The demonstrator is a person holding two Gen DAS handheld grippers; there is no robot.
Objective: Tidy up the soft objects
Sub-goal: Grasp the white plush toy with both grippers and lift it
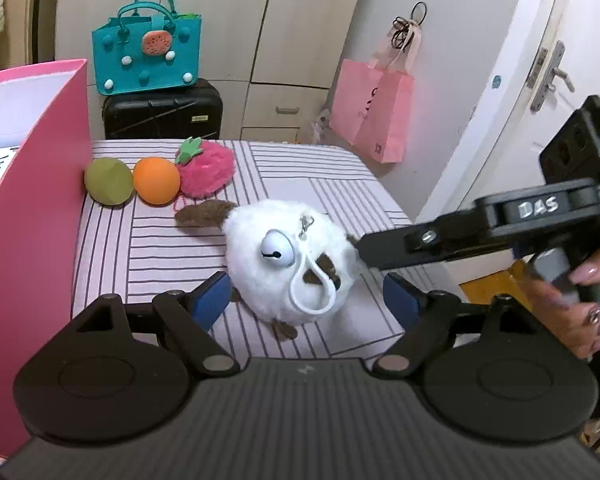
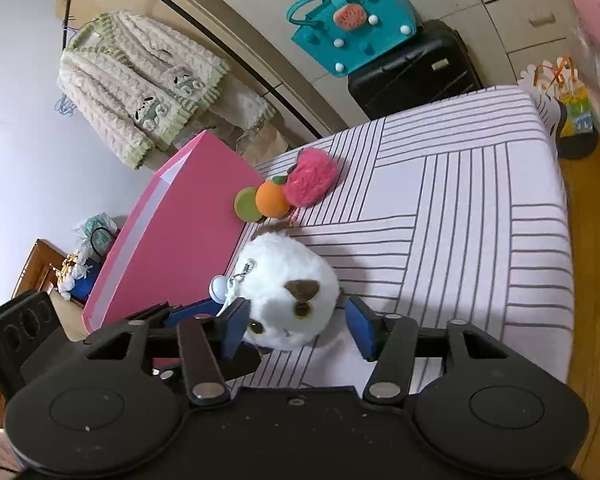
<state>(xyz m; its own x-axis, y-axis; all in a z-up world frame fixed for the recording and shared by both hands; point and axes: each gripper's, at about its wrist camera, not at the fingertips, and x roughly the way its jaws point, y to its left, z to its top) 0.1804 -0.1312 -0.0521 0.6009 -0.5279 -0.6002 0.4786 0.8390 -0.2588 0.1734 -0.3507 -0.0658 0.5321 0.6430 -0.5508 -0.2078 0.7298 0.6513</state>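
Scene: A white plush cat [image 1: 288, 264] with brown patches lies on a pink striped bed [image 1: 324, 184], flanked by two hand-held tools in a small bedroom.

Left tongs [image 1: 306, 300]: Spread wide, blue pads on either side of the plush cat's lower end, not clamped on it; whether the pads brush the fur cannot be told.

Right tongs [image 2: 298, 330]: Also apart, framing the plush cat's face [image 2: 288, 320] from its own camera (the left pad sits just beside the fur, the right pad stands off with a gap).

Keyring: A white loop [image 1: 314, 288] and a pale bell [image 1: 276, 250] hang from a clasp on the plush cat's back.

Row of toys: A green ball [image 1: 109, 181], an orange ball [image 1: 156, 181] and a fluffy pink strawberry [image 1: 206, 172] sit side by side, touching, beyond the plush cat and near the bed's far-left part.

Pink box [image 1: 32, 216]: Stands along the bed's left edge, its wall just beside the green ball and close to the plush cat in the right wrist view.

Open room: The striped cover to the right of the toys is bare out to the bed's rounded right edge, where it drops to a wooden floor [image 2: 592, 280].

Background: A teal felt bag [image 1: 146, 52] rests on a black suitcase [image 1: 162, 114] past the bed's far edge; a pink paper bag [image 1: 374, 114] hangs by the white door [image 1: 512, 80].
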